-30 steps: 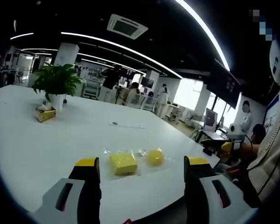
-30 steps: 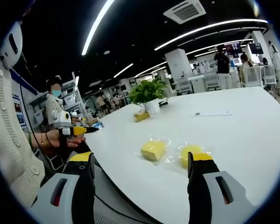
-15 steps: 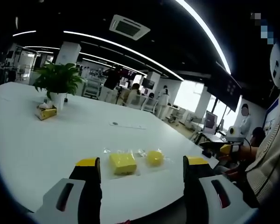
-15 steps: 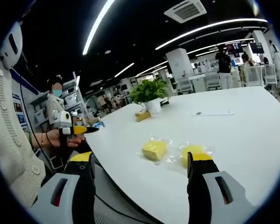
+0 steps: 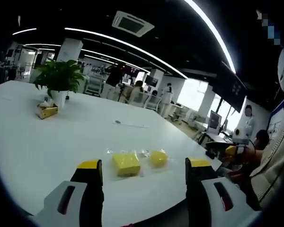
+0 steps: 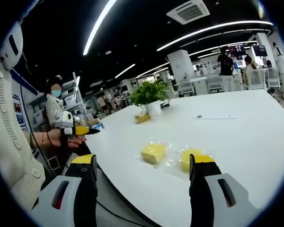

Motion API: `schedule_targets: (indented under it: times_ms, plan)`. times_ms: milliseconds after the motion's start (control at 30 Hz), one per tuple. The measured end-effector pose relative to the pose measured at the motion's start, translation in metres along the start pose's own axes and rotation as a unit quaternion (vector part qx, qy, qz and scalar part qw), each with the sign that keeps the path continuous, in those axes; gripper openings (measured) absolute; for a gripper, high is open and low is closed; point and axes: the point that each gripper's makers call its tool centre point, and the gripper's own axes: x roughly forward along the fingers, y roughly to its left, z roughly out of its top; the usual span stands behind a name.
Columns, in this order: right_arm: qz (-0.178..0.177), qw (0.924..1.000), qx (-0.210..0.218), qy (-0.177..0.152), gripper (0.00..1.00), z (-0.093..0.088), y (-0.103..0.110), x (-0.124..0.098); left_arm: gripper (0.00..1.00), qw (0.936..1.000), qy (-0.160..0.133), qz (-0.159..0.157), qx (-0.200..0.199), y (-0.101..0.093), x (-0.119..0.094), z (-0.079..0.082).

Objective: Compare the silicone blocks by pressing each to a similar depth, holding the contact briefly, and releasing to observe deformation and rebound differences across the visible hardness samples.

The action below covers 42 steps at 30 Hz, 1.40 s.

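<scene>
Table (image 5: 47, 142), white and broad, takes up most of the left gripper view and runs back toward a bright office with ceiling light strips. In the right gripper view the same table (image 6: 246, 137) curves along its near edge. Well back on it stands a potted plant (image 5: 58, 81) (image 6: 150, 94), with a small yellow box (image 5: 47, 111) (image 6: 143, 118) just beside its pot, and a thin flat strip (image 5: 130, 124) (image 6: 215, 116) lies farther along the top.

The left gripper (image 5: 143, 179) hangs above the near edge with its yellow-tipped jaws spread wide, touching nothing. The right gripper (image 6: 142, 177) is likewise spread wide and holds nothing; its right jaw tip overlaps the round block in that view, and I cannot tell whether they touch.

Near the table's edge lie two yellow silicone blocks in clear wrapping, side by side but apart: a square block (image 5: 126, 163) (image 6: 153, 153) and a round block (image 5: 158, 158) (image 6: 185, 159).

Off the table, a person's hand (image 6: 66, 140) grips another yellow-tipped tool (image 6: 78, 130), and a knitted sleeve (image 6: 9, 156) fills the edge.
</scene>
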Motion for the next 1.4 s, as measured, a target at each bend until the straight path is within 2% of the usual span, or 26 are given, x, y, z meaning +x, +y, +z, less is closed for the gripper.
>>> schedule_targets:
  times_ms: [200,467,633,733,933,1133,1300,1400]
  plan:
    - [-0.007,1.0000,0.003,-0.001,0.74,0.001,-0.004,-0.001,0.67,0.9997,-0.002,0.001,-0.026,0.008,0.008,0.004]
    - [-0.015,0.9998,0.008,0.003,0.73,0.000,-0.009,0.001,0.68,0.9980,-0.003,-0.009,-0.062,0.016,0.023,0.011]
    - [-0.025,0.9996,0.009,-0.001,0.74,0.003,-0.016,0.004,0.68,0.9905,-0.037,-0.012,-0.132,0.026,0.033,0.022]
    - [-0.030,0.9995,0.011,-0.001,0.73,0.003,-0.019,0.005,0.67,0.9882,-0.043,-0.012,-0.146,0.035,0.039,0.024]
    - [-0.035,0.9993,0.015,0.003,0.73,0.003,-0.024,0.009,0.66,0.9846,-0.020,-0.015,-0.173,0.049,0.056,0.017]
    - [-0.039,0.9990,0.020,0.008,0.73,0.002,-0.027,0.014,0.65,0.9835,-0.001,-0.019,-0.180,0.061,0.072,0.010]
    - [-0.043,0.9988,0.023,0.012,0.72,0.001,-0.030,0.017,0.65,0.9807,0.011,-0.022,-0.194,0.080,0.086,0.003]
    - [-0.044,0.9986,0.024,0.016,0.72,0.001,-0.031,0.019,0.65,0.9804,0.018,-0.023,-0.195,0.082,0.093,0.000]
